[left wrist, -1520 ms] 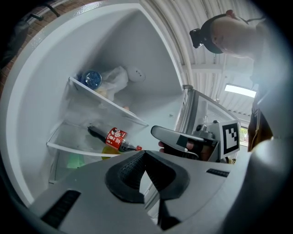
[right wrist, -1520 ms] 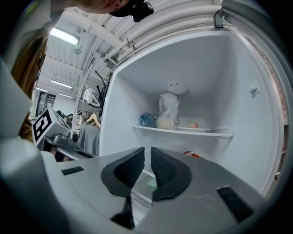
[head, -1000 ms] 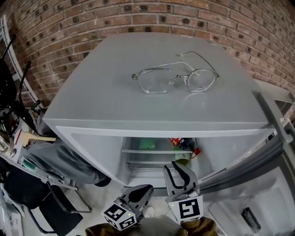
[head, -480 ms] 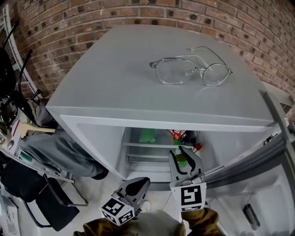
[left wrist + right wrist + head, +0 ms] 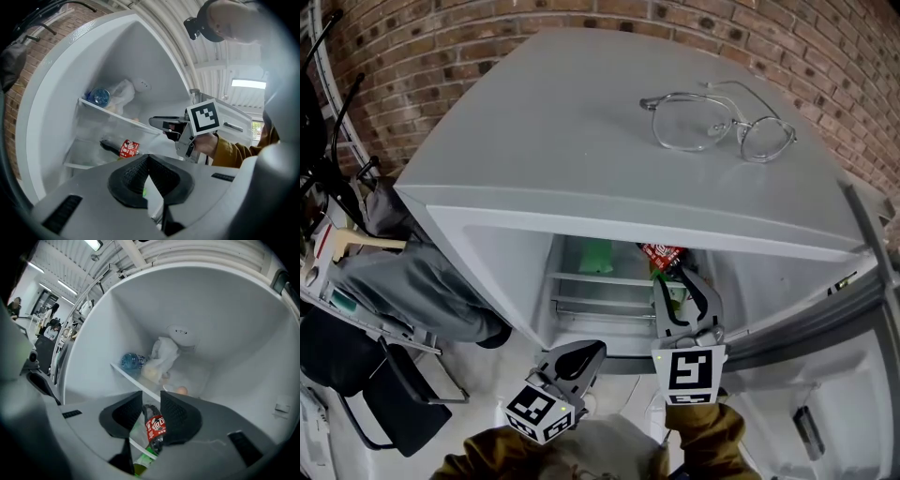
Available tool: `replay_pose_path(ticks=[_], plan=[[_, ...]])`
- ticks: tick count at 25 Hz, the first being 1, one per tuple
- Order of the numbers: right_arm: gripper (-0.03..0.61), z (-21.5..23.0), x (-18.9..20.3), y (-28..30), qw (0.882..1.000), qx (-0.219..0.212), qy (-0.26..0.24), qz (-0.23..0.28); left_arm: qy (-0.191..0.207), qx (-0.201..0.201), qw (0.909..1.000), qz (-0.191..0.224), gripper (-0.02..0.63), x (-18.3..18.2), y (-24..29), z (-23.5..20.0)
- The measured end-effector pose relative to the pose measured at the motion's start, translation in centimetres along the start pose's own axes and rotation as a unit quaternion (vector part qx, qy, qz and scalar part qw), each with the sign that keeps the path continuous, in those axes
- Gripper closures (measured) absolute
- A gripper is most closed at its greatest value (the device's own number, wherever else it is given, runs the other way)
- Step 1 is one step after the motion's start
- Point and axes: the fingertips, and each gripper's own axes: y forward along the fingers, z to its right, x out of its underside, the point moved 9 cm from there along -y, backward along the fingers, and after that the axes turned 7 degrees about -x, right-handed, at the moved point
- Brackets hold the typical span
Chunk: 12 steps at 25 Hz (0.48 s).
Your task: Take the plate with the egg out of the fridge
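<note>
Head view is showing the left tool (image 5: pixel 581 354) hanging pinched shut and empty, near the open white fridge (image 5: pixel 581 141). The right tool (image 5: pixel 675 281) is poking inside, its jaws slightly apart and gripping nothing. Farther back, the pale brown egg (image 5: pixel 181 390) is sitting on the upper glass shelf (image 5: pixel 126 374), and its plate is hard to make out.

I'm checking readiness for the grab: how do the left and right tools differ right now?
Left tool: jaws together. Right tool: jaws apart. The right tool sits at the fridge opening, while the left tool hangs lower, outside it. Both hold nothing.
</note>
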Motion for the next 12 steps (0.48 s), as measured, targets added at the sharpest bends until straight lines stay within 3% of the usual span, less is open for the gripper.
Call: replay_pose_path(ticks=[12], plan=[[0.477, 1.1, -0.9, 1.9, 0.997, 0.021, -0.072, -0.019, 0.025, -0.006, 0.9994, 0.023, 0.606, -1.6, 1.6, 0.4]])
